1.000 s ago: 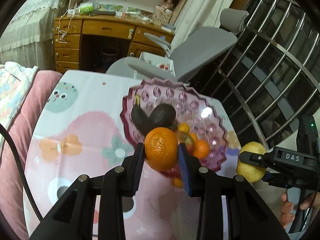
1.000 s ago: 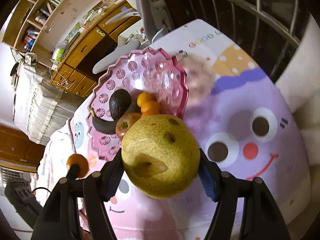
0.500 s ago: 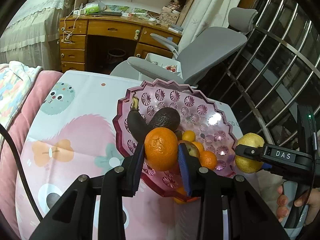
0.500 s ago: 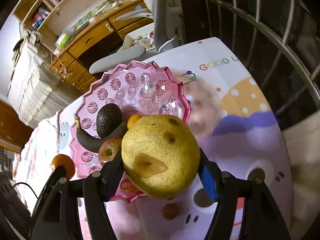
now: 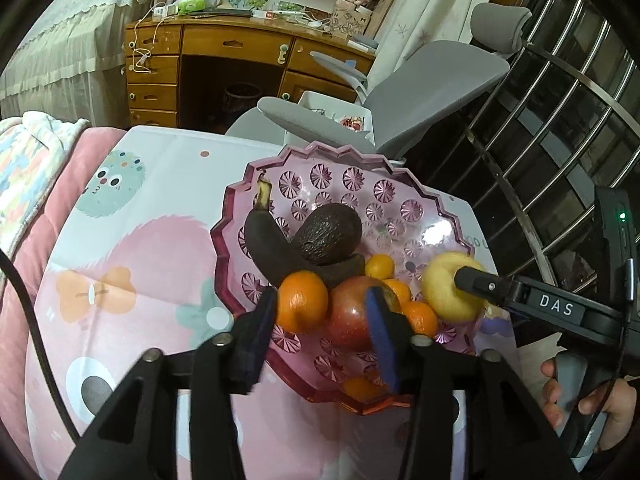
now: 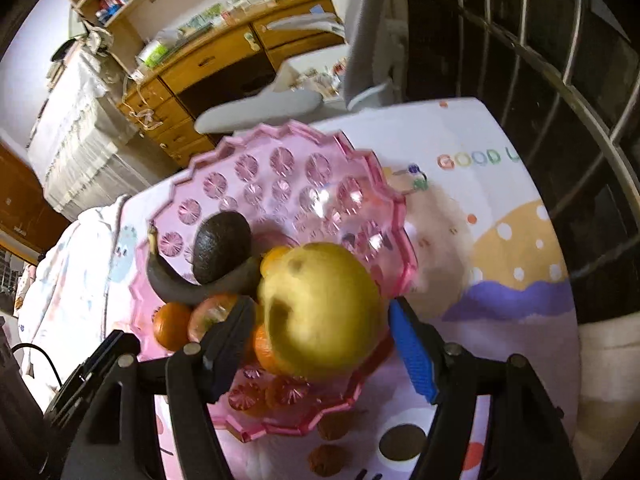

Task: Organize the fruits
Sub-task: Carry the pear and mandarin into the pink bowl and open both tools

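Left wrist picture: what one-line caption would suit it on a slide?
Left gripper opening beside an orange in a pink fruit bowl.

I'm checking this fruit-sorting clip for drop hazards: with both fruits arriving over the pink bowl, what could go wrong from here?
1. The left gripper is opening, and the round orange mandarin between its fingers sits on a heap by the red apple; it could roll.
2. The large yellow pear in the right gripper hangs near the scalloped pink glass bowl's rim; released there, it might tumble out.
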Tool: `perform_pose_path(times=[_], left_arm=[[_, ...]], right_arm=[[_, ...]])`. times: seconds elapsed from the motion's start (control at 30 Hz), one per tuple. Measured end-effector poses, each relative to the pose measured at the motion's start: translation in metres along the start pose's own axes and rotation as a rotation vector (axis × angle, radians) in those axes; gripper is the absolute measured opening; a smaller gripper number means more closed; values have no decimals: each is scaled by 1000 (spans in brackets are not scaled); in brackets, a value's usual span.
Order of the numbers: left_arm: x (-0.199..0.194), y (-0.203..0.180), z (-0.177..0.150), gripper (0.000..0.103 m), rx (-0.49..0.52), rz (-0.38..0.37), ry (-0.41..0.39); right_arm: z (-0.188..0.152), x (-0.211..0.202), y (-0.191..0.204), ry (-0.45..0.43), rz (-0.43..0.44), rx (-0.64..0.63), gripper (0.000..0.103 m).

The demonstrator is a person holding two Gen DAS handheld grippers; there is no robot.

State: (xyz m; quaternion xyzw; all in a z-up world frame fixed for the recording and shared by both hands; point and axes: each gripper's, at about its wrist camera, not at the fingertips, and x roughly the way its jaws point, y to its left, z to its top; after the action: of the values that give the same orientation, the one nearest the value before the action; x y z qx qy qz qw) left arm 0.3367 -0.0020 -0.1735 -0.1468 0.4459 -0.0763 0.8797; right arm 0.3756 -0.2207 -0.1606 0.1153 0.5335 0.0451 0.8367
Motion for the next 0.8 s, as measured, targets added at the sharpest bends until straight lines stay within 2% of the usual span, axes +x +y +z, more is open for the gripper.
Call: perform_pose_path(times=[0.1,0.2,0.4,0.57,0.67,0.8], left_arm=[[-2,-2,-1,51,0,4,4],[-6,-3,-5,57,-2,4,18],[-11,-4,-20,58,-2,-13,58],[-14,-6,-37,60,11,-25,113],[-15,-7,-46,60,13,-40,145],[-11,-11,-61,60,31,-57,199]], right_arm=[[1,-5,5,-13,5,-20,70],[-2,-8,5,-9,22,-17,70],[-15,-18,-3,-30,35,-3,70],[-36,-30,-10,-59,41,-4,70],[-52,-38,-19,-103,66,10,70],[-70,-48,-25,-151,59,-3,70]])
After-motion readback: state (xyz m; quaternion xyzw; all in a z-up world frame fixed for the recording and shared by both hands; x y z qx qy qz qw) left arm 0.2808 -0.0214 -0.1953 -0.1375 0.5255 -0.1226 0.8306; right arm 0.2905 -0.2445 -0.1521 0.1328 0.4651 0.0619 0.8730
